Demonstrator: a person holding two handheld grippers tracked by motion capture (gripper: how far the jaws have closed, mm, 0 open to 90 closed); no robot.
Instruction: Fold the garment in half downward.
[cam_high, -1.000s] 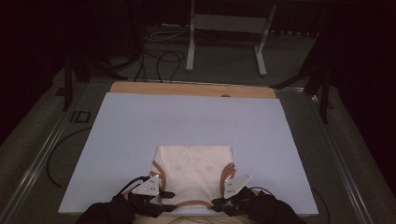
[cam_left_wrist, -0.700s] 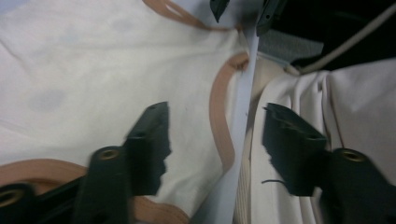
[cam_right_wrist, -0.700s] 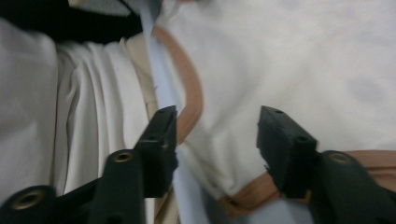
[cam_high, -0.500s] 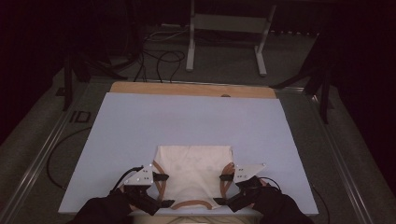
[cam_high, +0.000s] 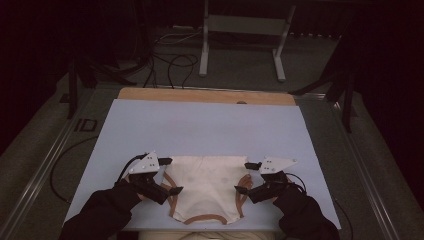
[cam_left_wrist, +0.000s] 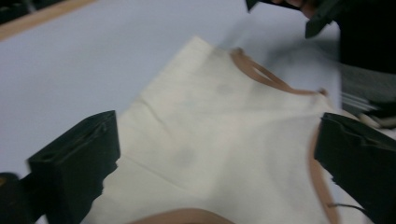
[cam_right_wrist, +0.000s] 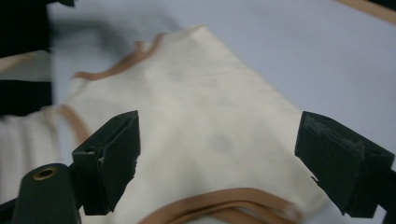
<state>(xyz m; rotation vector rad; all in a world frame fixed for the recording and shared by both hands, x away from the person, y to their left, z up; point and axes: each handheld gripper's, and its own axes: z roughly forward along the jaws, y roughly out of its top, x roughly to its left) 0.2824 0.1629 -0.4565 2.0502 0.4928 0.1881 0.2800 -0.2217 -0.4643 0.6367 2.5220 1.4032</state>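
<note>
A cream sleeveless garment (cam_high: 207, 187) with brown trim lies flat on the pale blue table cover (cam_high: 210, 130), near the front edge. My left gripper (cam_high: 172, 176) is at its left armhole, open, with its jaws spread over the cloth edge. On the opposite side, my right gripper (cam_high: 243, 177) is open at the right armhole. In the left gripper view the open gripper (cam_left_wrist: 217, 163) frames the garment (cam_left_wrist: 224, 126), with the other gripper (cam_left_wrist: 322, 11) at the top right. The right gripper view shows that gripper (cam_right_wrist: 224, 161) wide open over the garment (cam_right_wrist: 210, 116). Neither gripper holds anything.
A wooden strip (cam_high: 205, 95) edges the table's far side. Beyond it are a metal stand (cam_high: 240, 40) and cables (cam_high: 170, 60) on the floor. A metal rail (cam_high: 45, 165) runs along the left. The person's dark sleeves (cam_high: 100, 215) enter from the bottom.
Both grippers have moved away from the person, from the garment's lower corners up to its armholes, and slightly outward. The garment has stayed in place.
</note>
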